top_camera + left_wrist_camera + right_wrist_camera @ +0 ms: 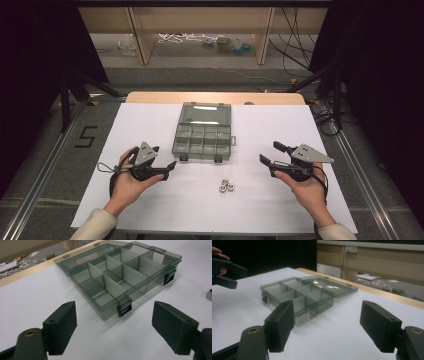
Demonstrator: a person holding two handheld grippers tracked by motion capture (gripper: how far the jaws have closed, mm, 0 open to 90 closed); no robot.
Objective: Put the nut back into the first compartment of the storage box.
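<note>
White covering spreads over the tabletop (150,200), with a strip of bare wood along its far edge and dark floor, shelf legs and loose cables beyond. At the middle of the far half lies a smoky clear box (202,141), its lid folded flat open behind it, its compartments bare and two black latches on the near wall. Three small metal nuts (226,186) sit bunched together on the sheet, just in front of the box's right corner. The left tool (167,160) is held low near the box's left front corner, released, jaws spread wide with nothing between them. The right tool (270,154) is held well to the right of the nuts, aimed toward the box, likewise released and grasping nothing.
</note>
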